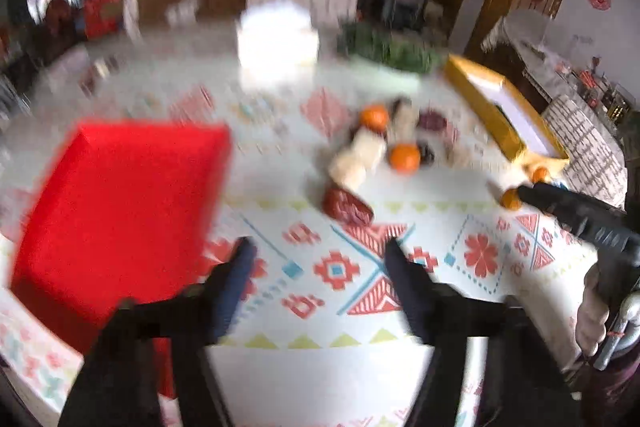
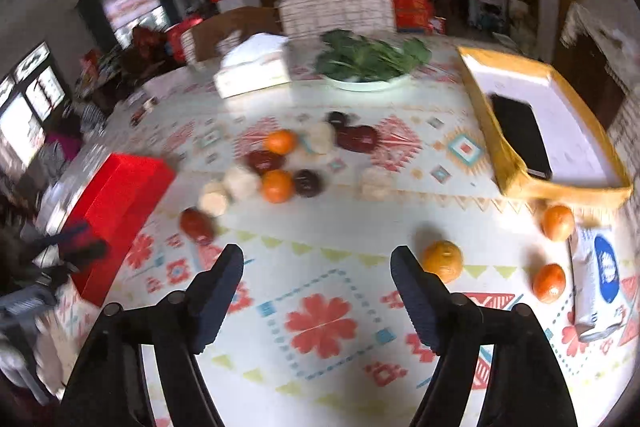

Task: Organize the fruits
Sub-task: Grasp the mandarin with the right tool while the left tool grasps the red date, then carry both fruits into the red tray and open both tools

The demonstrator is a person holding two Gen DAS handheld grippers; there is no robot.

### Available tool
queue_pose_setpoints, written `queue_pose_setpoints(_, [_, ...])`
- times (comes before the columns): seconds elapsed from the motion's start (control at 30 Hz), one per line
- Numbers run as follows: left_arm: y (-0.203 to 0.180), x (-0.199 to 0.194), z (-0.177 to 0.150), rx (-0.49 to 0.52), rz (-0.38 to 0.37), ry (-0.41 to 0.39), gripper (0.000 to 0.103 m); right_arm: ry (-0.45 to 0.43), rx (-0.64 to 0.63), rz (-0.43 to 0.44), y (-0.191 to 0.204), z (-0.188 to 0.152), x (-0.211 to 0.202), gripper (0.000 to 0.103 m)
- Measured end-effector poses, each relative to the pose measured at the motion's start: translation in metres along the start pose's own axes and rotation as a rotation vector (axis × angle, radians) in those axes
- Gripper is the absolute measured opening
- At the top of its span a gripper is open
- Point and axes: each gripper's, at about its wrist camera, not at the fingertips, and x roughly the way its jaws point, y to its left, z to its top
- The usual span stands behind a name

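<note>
A pile of fruit lies mid-table: oranges (image 2: pixel 277 185), dark red fruits (image 2: pixel 197 224) and pale round ones (image 2: pixel 242 182). Three more oranges lie at the right, the nearest (image 2: pixel 442 260) just beside my right gripper's right finger. My right gripper (image 2: pixel 316 267) is open and empty above the tablecloth. My left gripper (image 1: pixel 318 259) is open and empty, with a dark red fruit (image 1: pixel 347 207) just ahead and the pile (image 1: pixel 405 157) beyond. The right gripper also shows in the left wrist view (image 1: pixel 560 207), its jaws unreadable there.
A red box (image 1: pixel 120 203) lies at the left, also in the right wrist view (image 2: pixel 116 203). A yellow tray (image 2: pixel 500 147) holding a phone (image 2: pixel 520 135) stands at the right. A plate of greens (image 2: pixel 366 61), a white box (image 2: pixel 256 69) and a tissue pack (image 2: pixel 598 279) are on the table.
</note>
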Motion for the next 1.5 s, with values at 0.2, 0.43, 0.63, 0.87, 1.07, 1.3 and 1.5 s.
queue_pose_setpoints(0.2, [-0.005, 0.035, 0.013, -0.031, 0.007, 0.02, 0.05, -0.02, 0.057, -0.063, -0.048, 0.009, -0.01, 0.078])
queue_pose_setpoints(0.43, [-0.016, 0.075, 0.02, -0.011, 0.035, 0.057, 0.052, 0.042, 0.043, -0.187, -0.062, 0.006, 0.028, 0.07])
queue_pose_setpoints(0.63, [-0.02, 0.084, 0.024, 0.013, 0.077, 0.038, 0.061, 0.063, 0.05, -0.205, -0.068, -0.001, 0.046, 0.049])
queue_pose_setpoints(0.87, [-0.01, 0.083, 0.027, 0.003, 0.088, 0.034, 0.064, 0.056, 0.027, -0.231, -0.065, -0.002, 0.047, 0.038])
queue_pose_setpoints(1.07, [-0.028, 0.086, 0.026, 0.122, 0.127, 0.03, 0.032, 0.037, 0.025, -0.218, -0.064, -0.007, 0.044, 0.036])
queue_pose_setpoints(1.3, [-0.026, 0.073, 0.018, 0.112, 0.069, 0.034, 0.03, 0.038, 0.039, -0.164, -0.061, -0.012, 0.038, 0.036])
queue_pose_setpoints(1.5, [0.002, 0.022, 0.006, 0.009, 0.008, -0.043, 0.03, 0.006, 0.002, -0.098, -0.035, -0.012, 0.016, 0.036])
